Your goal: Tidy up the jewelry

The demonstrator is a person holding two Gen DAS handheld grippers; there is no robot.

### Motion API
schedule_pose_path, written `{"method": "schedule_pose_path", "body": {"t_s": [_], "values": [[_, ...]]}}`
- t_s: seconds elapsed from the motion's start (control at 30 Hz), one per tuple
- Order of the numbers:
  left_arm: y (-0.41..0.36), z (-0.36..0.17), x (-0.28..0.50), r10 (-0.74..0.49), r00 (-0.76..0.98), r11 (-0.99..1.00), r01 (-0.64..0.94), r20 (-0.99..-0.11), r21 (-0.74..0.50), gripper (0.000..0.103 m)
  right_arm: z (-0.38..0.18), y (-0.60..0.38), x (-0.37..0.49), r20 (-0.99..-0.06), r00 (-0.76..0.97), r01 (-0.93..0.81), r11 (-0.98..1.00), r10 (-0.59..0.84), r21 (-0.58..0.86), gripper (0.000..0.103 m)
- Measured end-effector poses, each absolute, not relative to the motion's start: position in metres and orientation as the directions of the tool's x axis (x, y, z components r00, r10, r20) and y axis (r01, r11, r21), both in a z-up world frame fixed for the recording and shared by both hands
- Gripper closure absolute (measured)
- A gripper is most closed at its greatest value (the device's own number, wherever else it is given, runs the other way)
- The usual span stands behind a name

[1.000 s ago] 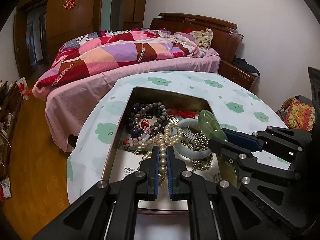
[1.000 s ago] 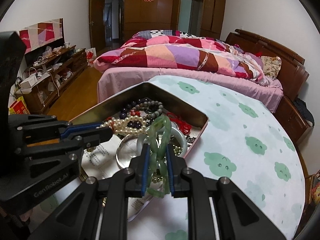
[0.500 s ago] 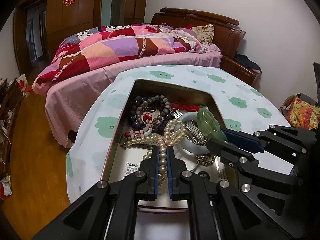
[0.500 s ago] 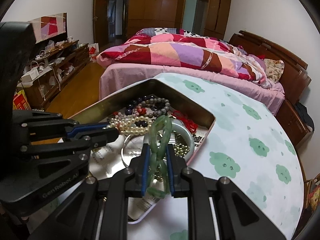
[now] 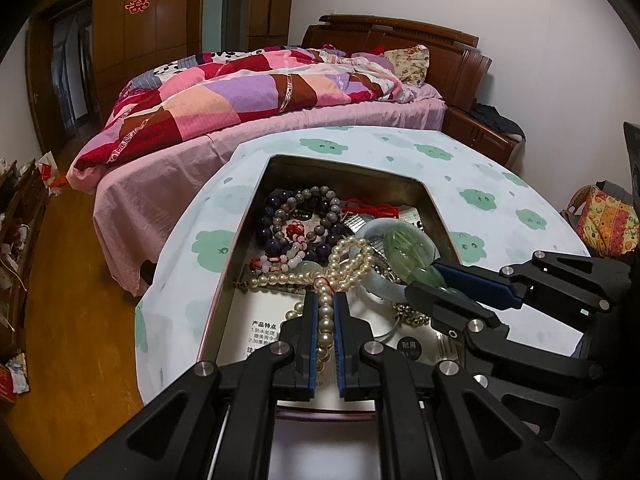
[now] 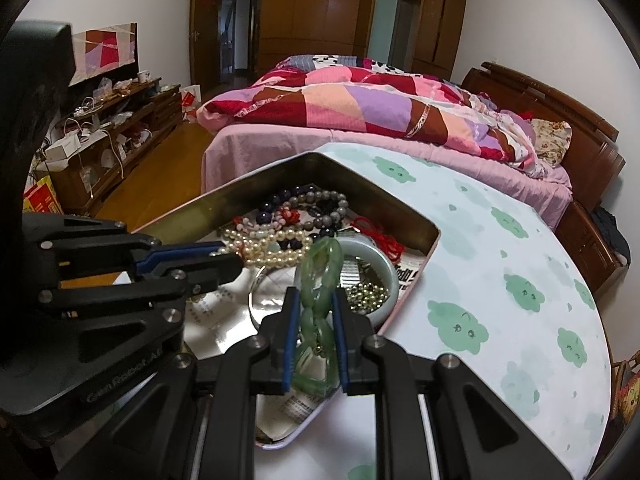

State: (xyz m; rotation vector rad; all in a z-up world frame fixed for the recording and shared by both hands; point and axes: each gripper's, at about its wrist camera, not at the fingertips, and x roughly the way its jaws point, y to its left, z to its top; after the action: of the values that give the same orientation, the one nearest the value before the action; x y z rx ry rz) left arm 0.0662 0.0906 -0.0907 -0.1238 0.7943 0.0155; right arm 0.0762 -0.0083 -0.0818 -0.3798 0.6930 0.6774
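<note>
Your left gripper is clamped on a pearl necklace, pinching the doubled strand where a red thread binds it, so the loops trail forward across the tangled heap instead of slipping free. Your right gripper is clamped on a green jade bracelet, held edge-up between the blue pads, which keeps its linked pieces from swinging. Both pieces sit over the near half of the metal tin, which rests at the left edge of the cloud-print tablecloth. The dark bead bracelets, a red cord and a pale jade bangle remain piled toward the tin's far corner. Judged from this, you are separating two items before sorting; the pearls look likely to snag neighbouring strands.
</note>
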Motion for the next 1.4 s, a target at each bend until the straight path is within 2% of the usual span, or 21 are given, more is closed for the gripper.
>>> {"method": "schedule_pose_path", "body": {"t_s": [0.37, 0.43, 0.47, 0.5, 0.53, 0.6, 0.67, 0.83, 0.93, 1.4], "values": [[0.093, -0.088, 0.064, -0.028, 0.712, 0.992, -0.068, -0.702, -0.109, 0.097, -0.085, -0.008, 0.076, -0.698, 0.567, -0.679, 0.728, 0.438, -0.094, 0.084], [0.093, -0.085, 0.062, -0.024, 0.714, 0.992, -0.069, -0.700, -0.105, 0.097, -0.085, -0.010, 0.077, -0.695, 0.569, -0.674, 0.733, 0.439, -0.089, 0.082], [0.093, -0.083, 0.062, -0.018, 0.712, 0.993, -0.072, -0.702, -0.098, 0.096, -0.084, -0.010, 0.077, -0.694, 0.570, -0.672, 0.735, 0.441, -0.085, 0.075], [0.093, -0.079, 0.060, -0.014, 0.715, 0.993, -0.073, -0.699, -0.095, 0.091, -0.083, -0.012, 0.076, -0.691, 0.571, -0.671, 0.737, 0.443, -0.081, 0.061], [0.093, -0.076, 0.058, -0.013, 0.721, 0.993, -0.073, -0.693, -0.094, 0.086, -0.081, -0.014, 0.075, -0.686, 0.573, -0.670, 0.738, 0.447, -0.078, 0.058], [0.095, -0.067, 0.053, 0.019, 0.738, 0.992, -0.098, -0.674, -0.080, 0.051, -0.075, -0.018, 0.072, -0.671, 0.592, -0.661, 0.745, 0.446, -0.088, 0.057], [0.097, -0.058, 0.048, 0.046, 0.761, 0.990, -0.121, -0.647, -0.071, 0.038, -0.069, -0.023, 0.071, -0.664, 0.600, -0.654, 0.751, 0.447, -0.086, 0.057], [0.100, -0.040, 0.038, 0.064, 0.786, 0.990, -0.128, -0.614, -0.061, 0.037, -0.052, -0.035, 0.066, -0.626, 0.638, -0.627, 0.774, 0.449, -0.083, 0.056], [0.098, -0.035, 0.037, 0.068, 0.792, 0.990, -0.127, -0.607, -0.055, 0.037, -0.045, -0.040, 0.063, -0.605, 0.660, -0.611, 0.787, 0.445, -0.089, 0.051], [0.093, -0.028, 0.034, 0.075, 0.796, 0.991, -0.126, -0.601, -0.043, 0.037, -0.033, -0.052, 0.060, -0.571, 0.694, -0.588, 0.803, 0.438, -0.098, 0.049]]}}
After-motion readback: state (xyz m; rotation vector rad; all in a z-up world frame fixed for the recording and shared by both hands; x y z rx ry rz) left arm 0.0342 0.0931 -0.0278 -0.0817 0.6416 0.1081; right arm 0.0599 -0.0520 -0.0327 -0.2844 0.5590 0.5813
